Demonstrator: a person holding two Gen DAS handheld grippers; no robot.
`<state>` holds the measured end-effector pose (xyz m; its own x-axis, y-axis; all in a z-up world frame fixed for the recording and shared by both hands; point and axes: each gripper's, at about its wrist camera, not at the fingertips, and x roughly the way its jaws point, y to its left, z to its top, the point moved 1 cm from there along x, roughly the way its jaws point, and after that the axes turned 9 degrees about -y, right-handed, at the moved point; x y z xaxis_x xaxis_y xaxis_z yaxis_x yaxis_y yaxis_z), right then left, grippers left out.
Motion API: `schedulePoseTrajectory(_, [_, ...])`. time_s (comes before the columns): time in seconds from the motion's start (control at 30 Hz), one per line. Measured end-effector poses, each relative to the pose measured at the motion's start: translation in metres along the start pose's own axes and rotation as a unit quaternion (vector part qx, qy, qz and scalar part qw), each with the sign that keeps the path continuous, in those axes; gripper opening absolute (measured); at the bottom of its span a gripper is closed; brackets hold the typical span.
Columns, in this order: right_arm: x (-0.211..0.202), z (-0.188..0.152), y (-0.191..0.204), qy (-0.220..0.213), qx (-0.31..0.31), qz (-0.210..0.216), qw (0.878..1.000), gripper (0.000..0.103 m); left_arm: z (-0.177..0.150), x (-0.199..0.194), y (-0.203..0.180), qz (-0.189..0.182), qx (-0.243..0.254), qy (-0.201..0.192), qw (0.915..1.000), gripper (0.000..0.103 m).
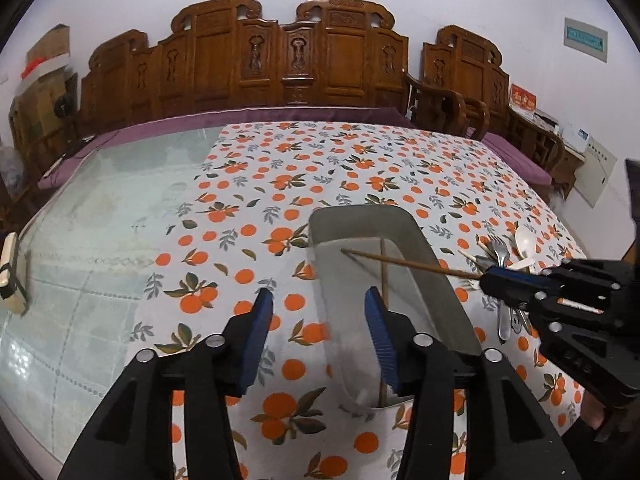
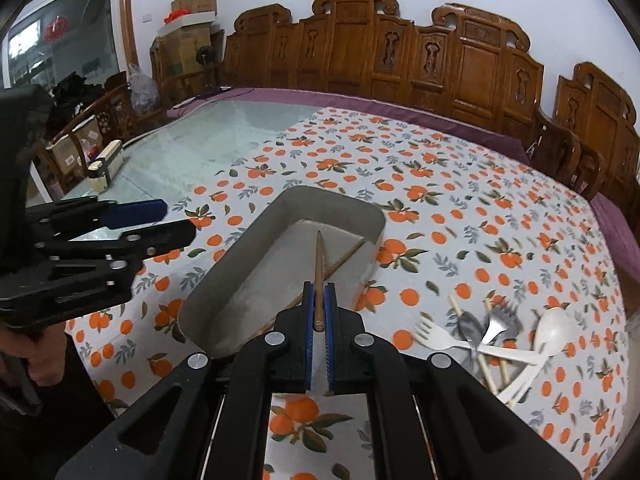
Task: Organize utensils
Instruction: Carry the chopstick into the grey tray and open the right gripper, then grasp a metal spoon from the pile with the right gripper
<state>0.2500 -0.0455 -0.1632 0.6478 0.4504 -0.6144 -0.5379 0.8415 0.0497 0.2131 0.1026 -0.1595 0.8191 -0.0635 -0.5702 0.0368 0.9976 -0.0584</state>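
A grey rectangular tray (image 1: 360, 214) (image 2: 240, 248) stands on the orange-print tablecloth (image 2: 440, 184). One brown chopstick (image 1: 383, 272) (image 2: 344, 258) lies inside it. My right gripper (image 2: 319, 292) (image 1: 486, 276) is shut on a second brown chopstick (image 2: 319, 260) (image 1: 408, 262), whose tip reaches over the tray. My left gripper (image 1: 318, 308) (image 2: 180, 219) is open over the tray's near left wall and grips nothing. To the right of the tray lies a pile of utensils (image 2: 492, 332) (image 1: 504, 252): white plastic fork and spoon, metal forks, pale chopsticks.
A cream box (image 2: 106, 164) (image 1: 12, 276) sits on the bare glass tabletop (image 1: 100, 208) left of the cloth. Carved wooden benches (image 1: 280, 60) with purple cushions line the table's far side and right side. A hand (image 2: 44, 364) holds the left gripper.
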Motion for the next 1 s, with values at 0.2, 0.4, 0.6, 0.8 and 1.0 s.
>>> schedulePoseTrajectory(0.2, [0.013,-0.012,0.010,0.022,0.017,0.018,0.999,0.006,-0.001,-0.005,0.012,-0.004,-0.012,-0.005,0.9999,0.048])
schedulePoseTrajectory(0.4, [0.022,-0.022,0.017,0.036,0.026,0.038,0.998,0.009,-0.002,-0.007,0.015,-0.009,-0.019,-0.005,0.9998,0.051])
schedulePoseTrajectory(0.6, [0.017,-0.022,0.011,0.032,0.041,0.057,0.997,0.021,0.001,-0.013,0.009,-0.022,-0.018,-0.014,0.9995,0.054])
schedulePoseTrajectory(0.8, [0.003,-0.018,0.003,0.021,0.036,0.056,0.998,0.021,0.001,-0.013,0.000,-0.030,-0.012,-0.015,0.9994,0.054])
schedulePoseTrajectory(1.0, [-0.028,-0.018,-0.023,0.008,0.029,0.020,0.999,0.021,0.002,-0.012,-0.019,-0.044,-0.002,-0.017,0.9989,0.071])
